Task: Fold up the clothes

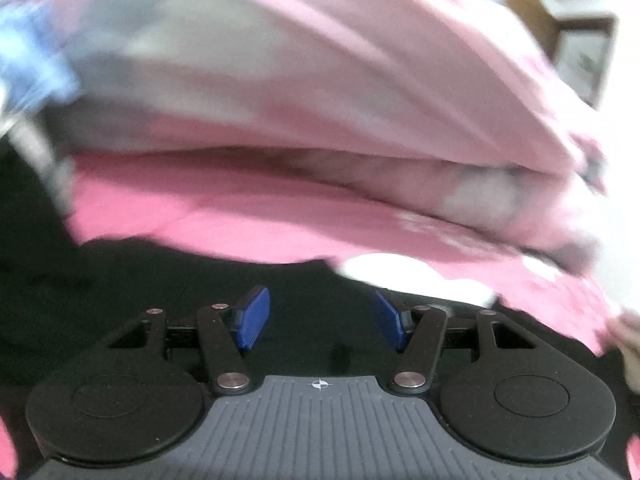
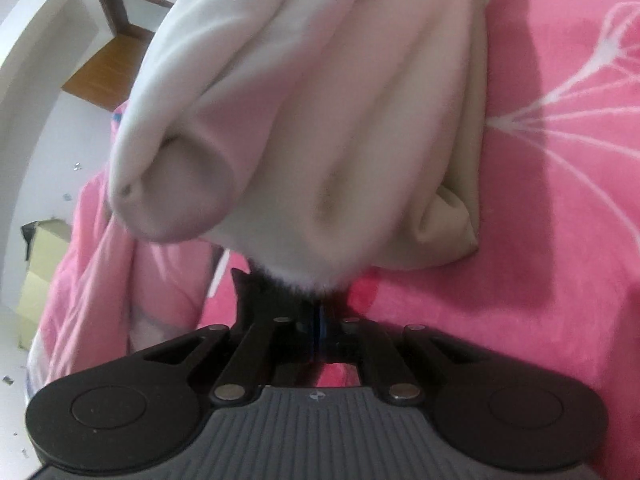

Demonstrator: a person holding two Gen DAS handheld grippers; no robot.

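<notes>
In the right wrist view my right gripper (image 2: 320, 314) is shut on the gathered edge of a white garment (image 2: 300, 120), which bulges in soft folds ahead of the fingers. In the left wrist view the same pale garment (image 1: 320, 80) shows blurred and raised above the bed. My left gripper (image 1: 320, 314) is open, its blue pads (image 1: 254, 318) wide apart with nothing between them. It hovers over a black cloth (image 1: 180, 280) that lies on the pink bedspread (image 1: 240, 216). A bit of black cloth (image 2: 248, 292) also peeks out beside the right fingers.
A beige cloth (image 2: 460, 200) lies beside the white garment on the pink bedspread (image 2: 560, 200) with its white flower print. A cardboard box (image 2: 40, 272) stands on the floor off the bed's left edge. A wooden door (image 2: 108, 64) is farther back.
</notes>
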